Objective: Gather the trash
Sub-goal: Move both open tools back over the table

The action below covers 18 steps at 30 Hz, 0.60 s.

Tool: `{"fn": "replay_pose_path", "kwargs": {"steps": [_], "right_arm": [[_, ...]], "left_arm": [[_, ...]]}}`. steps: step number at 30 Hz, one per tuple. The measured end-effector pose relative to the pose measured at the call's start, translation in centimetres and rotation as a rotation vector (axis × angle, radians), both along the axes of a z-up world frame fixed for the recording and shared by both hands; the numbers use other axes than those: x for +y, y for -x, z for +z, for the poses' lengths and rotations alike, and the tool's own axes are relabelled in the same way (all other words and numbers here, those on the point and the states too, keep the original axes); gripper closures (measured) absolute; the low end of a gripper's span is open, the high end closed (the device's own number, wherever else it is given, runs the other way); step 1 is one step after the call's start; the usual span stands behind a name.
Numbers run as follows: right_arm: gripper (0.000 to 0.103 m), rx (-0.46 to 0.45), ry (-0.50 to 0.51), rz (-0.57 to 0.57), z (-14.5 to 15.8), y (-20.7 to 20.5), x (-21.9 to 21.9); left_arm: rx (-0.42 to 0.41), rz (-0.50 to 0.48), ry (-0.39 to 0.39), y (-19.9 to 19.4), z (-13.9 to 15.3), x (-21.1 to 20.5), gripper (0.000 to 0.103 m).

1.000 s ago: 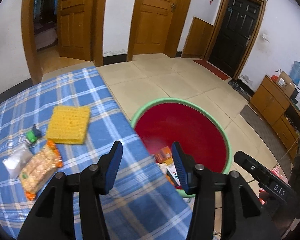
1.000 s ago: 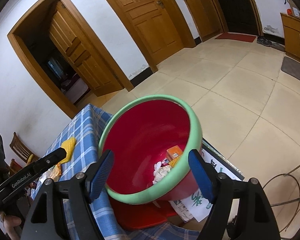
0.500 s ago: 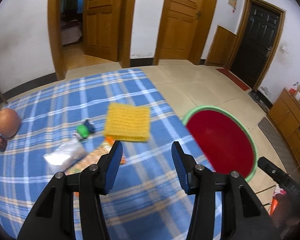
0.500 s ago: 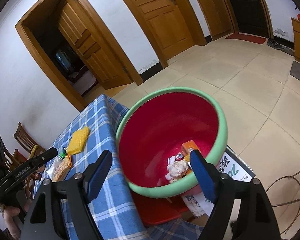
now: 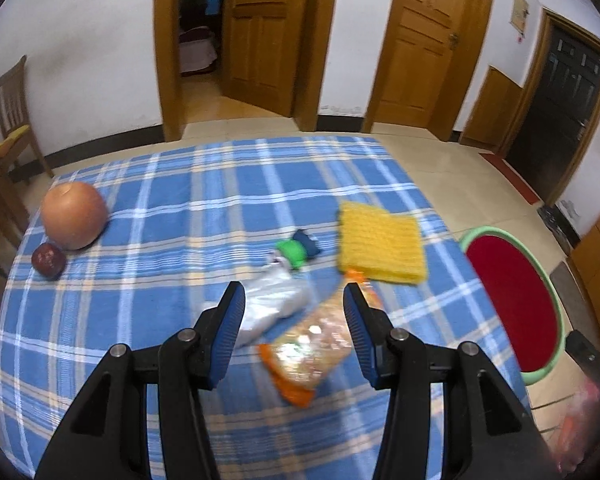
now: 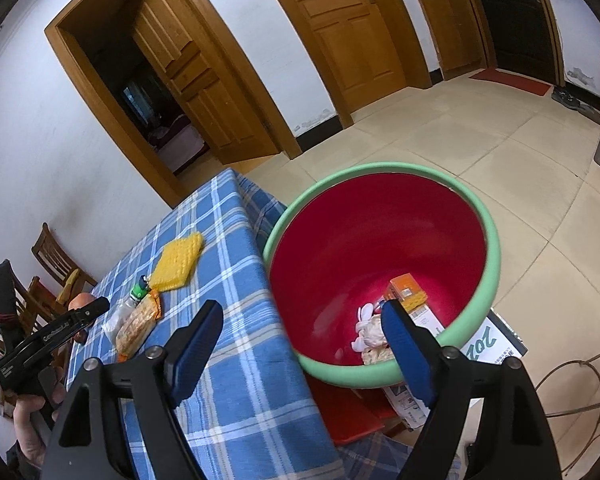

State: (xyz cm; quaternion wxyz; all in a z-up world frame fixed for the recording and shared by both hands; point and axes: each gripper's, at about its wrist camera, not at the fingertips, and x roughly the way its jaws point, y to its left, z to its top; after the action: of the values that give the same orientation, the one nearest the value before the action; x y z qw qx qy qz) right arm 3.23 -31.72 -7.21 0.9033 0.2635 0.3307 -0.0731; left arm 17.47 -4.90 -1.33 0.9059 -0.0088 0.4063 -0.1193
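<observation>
Blue plaid tablecloth [image 5: 148, 240], wooden doors behind. Left gripper [image 5: 294, 312] approx half open, empty; snack packet [image 5: 316, 344] between fingers, long axis 1–7 o'clock, clear bag [image 5: 272, 304] alongside. Right gripper [image 6: 300, 328] wide open, empty, over red basin [image 6: 380, 240]. Left nearer.

a blue checked woven cloth [image 5: 172, 208] covers the desk; the green-rimmed red plastic basin [image 6: 380, 240] looks glossy and smooth.

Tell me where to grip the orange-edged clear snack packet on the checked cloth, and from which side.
Grip the orange-edged clear snack packet across its narrow middle, coming from above. It lies flat and long, so open jaws would likely span its width; the clear plastic bag crowds its left edge.
</observation>
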Motion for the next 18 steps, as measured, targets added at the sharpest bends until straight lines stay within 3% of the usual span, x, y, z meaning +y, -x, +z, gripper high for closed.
{"fn": "replay_pose_path", "kwargs": {"steps": [7,16,18], "right_arm": [[0.02,0.008,0.014,0.031,0.0,-1.0,1.5],[0.02,0.022,0.026,0.058,-0.1,-1.6,2.8],[0.02,0.026,0.026,0.064,-0.2,-1.7,3.0]], "left_arm": [[0.045,0.043,0.005,-1.5,-1.6,2.1,0.048],[0.126,0.028,0.079,-2.1,-4.0,2.9,0.048],[0.138,0.017,0.099,-1.9,-4.4,2.9,0.054]]}}
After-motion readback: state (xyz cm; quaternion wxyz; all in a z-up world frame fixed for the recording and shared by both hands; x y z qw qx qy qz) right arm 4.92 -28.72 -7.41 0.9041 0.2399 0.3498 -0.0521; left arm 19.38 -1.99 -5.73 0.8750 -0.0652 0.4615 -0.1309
